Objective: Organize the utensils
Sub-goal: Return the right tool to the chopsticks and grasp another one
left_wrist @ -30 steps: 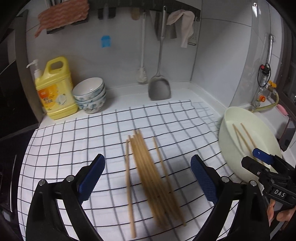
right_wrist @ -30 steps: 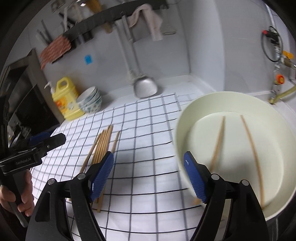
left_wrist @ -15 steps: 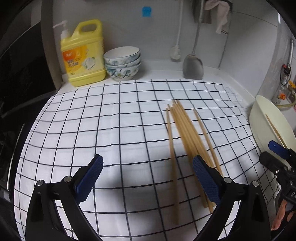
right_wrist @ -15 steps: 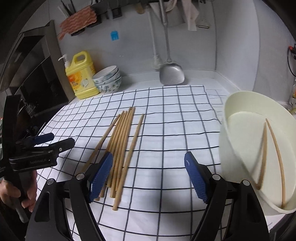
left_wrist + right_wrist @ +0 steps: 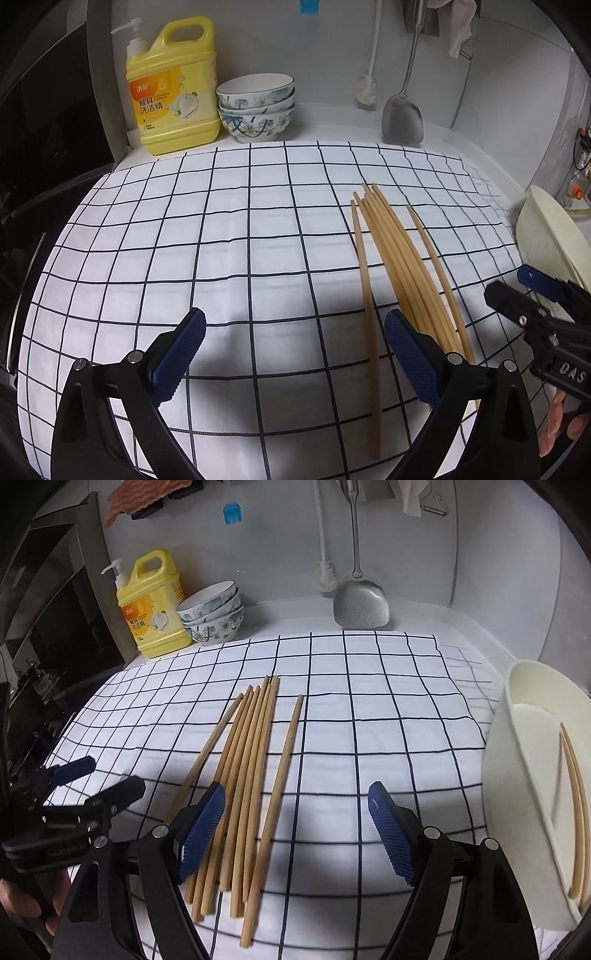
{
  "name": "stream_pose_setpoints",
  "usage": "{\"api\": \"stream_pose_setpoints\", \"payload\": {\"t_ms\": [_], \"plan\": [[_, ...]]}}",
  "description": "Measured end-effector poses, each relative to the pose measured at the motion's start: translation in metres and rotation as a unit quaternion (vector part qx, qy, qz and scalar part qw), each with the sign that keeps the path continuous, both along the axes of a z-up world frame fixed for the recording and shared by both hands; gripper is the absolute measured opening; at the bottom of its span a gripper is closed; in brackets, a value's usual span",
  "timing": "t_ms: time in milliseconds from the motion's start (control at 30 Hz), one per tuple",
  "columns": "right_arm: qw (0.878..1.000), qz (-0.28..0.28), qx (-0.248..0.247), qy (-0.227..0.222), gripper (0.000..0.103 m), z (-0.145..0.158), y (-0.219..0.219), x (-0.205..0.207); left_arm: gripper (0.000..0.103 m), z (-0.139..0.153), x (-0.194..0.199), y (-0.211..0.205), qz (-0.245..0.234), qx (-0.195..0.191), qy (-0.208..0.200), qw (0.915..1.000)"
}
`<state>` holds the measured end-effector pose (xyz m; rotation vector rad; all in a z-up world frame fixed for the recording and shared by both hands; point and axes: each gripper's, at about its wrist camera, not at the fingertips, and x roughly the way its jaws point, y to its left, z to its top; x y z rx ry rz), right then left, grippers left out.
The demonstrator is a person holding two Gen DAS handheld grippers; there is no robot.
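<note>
Several wooden chopsticks lie side by side on a white checked cloth; they also show in the right wrist view. Two more chopsticks lie inside a cream basin at the right, seen edge-on in the left wrist view. My left gripper is open and empty, low over the cloth left of the chopsticks. My right gripper is open and empty, low over the chopsticks' near ends, with its left pad above them.
A yellow detergent bottle and stacked patterned bowls stand at the back wall. A metal spatula and a brush hang there. A dark stove area borders the left.
Both grippers have swung left. The left view has moved off the chopsticks onto bare cloth. The right view has moved from the basin to over the chopsticks. Nothing was gripped.
</note>
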<state>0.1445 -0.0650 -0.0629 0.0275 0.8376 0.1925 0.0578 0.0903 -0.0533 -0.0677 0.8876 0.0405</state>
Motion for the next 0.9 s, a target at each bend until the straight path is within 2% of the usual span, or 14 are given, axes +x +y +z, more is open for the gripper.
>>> {"api": "stream_pose_setpoints", "payload": {"t_ms": [133,433,900], "plan": [[1.000,-0.005,0.009,0.007,0.076,-0.011,-0.002,0.005,0.095,-0.004,0.000,0.000,0.000,0.015,0.001,0.9999],[0.999,-0.006,-0.024,0.026,0.076,-0.026,-0.002,0.006,0.095,-0.014,0.003,0.003,0.007,0.005,0.007,0.9999],[0.996,-0.008,-0.085,0.026,0.076,-0.033,0.012,0.008,0.095,-0.022,0.009,-0.003,0.001,0.029,0.020,0.9994]]}}
